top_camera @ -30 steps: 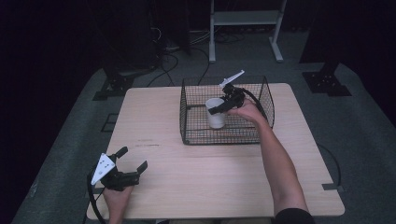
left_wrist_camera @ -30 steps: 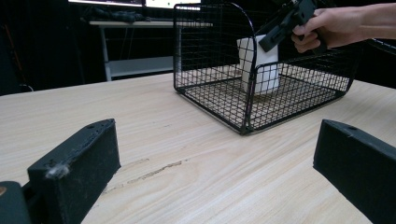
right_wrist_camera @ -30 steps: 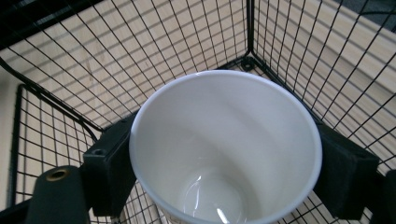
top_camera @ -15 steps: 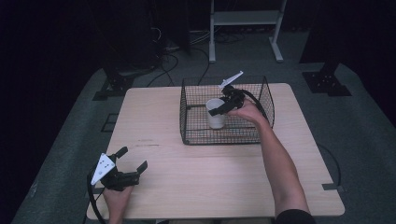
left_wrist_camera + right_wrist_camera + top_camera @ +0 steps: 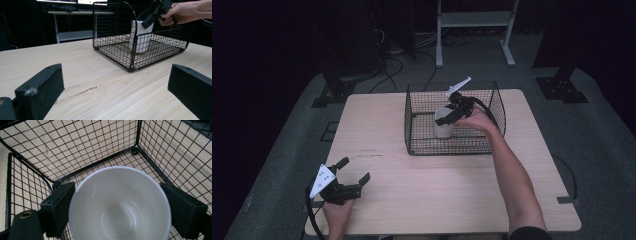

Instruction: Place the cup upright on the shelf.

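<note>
White cup (image 5: 443, 123) standing in wire basket (image 5: 492, 102) | right gripper (image 5: 447, 118) jaws just been opening, flanking cup, releasing | left gripper (image 5: 352, 176) resting released | risk: withdrawing jaw snagging rim, tipping cup.

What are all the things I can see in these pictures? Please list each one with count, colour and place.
cup: one, white, upright and empty, on the floor of the basket.
wire basket: one, black, on the far half of the table.
table: one, light wood, with a dark scratch near the left tongs.
stand: one, pale metal frame, on the floor beyond the table.
left tongs: one, black with a grey plate, near the table's left front corner, jaws wide apart, holding nothing.
right tongs: one, black, inside the basket, jaws on either side of the cup rim, having just been opening.
</note>
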